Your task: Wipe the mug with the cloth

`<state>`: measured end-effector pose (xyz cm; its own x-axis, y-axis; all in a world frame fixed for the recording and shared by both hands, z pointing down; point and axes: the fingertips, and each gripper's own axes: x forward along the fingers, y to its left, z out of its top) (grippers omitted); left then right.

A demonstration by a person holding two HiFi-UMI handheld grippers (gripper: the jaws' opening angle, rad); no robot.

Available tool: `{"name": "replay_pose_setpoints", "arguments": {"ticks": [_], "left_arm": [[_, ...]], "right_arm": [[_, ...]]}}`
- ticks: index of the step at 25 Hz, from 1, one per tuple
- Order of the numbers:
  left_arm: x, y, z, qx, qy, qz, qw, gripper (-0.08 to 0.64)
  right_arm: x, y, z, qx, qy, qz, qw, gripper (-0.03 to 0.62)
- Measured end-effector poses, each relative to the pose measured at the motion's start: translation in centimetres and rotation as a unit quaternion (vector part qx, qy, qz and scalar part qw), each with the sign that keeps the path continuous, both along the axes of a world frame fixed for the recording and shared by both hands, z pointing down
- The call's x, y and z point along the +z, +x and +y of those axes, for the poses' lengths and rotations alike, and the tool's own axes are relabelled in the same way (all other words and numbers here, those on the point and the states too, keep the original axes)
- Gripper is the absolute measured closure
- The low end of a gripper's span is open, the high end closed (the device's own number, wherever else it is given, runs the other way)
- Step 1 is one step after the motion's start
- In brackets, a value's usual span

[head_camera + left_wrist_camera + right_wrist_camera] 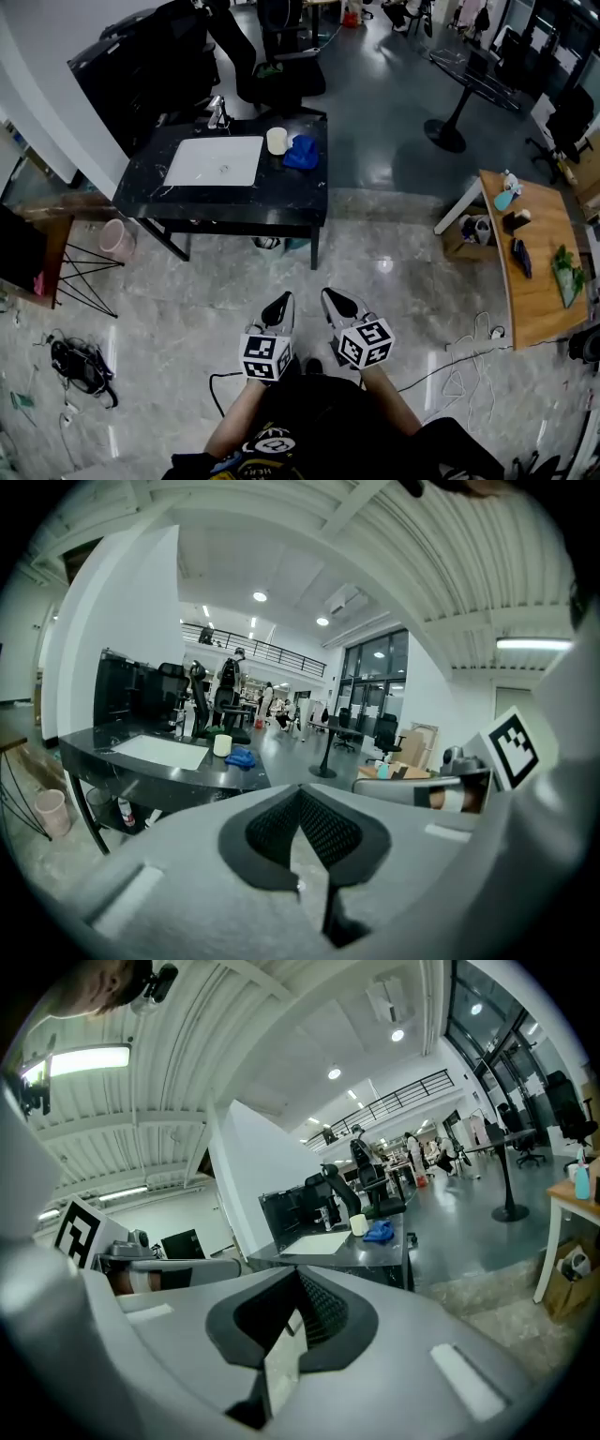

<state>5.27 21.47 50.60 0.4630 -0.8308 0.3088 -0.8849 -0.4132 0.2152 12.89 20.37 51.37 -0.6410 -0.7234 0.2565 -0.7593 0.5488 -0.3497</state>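
Note:
A cream mug (277,141) stands on the black table (150,183) far ahead, with a crumpled blue cloth (302,152) touching its right side. Both grippers are held close to my body over the floor, well short of the table. My left gripper (279,306) is shut and empty. My right gripper (336,302) is shut and empty too. The left gripper view has its jaws (300,794) closed together, with the mug (222,745) and cloth (240,757) small in the distance. The right gripper view shows closed jaws (298,1281), the mug (357,1225) and the cloth (379,1232).
A white rectangular basin (216,161) with a tap (217,114) is set in the table left of the mug. A pink bin (117,239) stands at the table's left. A wooden desk (530,272) is at right. Cables (450,366) trail on the marble floor.

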Motion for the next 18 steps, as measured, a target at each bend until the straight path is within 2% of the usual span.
{"name": "replay_pose_setpoints", "arguments": {"ticks": [6, 12, 15, 18], "left_arm": [[2.0, -2.9, -8.0, -0.008, -0.009, -0.007, 0.9999, 0.555], [0.6, -6.8, -17.3, 0.023, 0.011, -0.006, 0.9997, 0.555], [1.3, -8.3, -20.9, 0.034, 0.010, -0.010, 0.9993, 0.555], [2.2, -8.8, -24.9, 0.039, 0.005, -0.014, 0.9991, 0.555]], "right_arm": [[1.0, -2.8, -6.0, -0.023, -0.004, -0.010, 1.000, 0.589], [1.6, -6.1, -16.7, -0.015, 0.003, 0.036, 0.999, 0.591], [2.0, -7.1, -20.2, -0.002, 0.000, 0.040, 0.999, 0.589], [3.1, -8.4, -23.4, -0.014, -0.005, 0.059, 0.998, 0.589]]}}
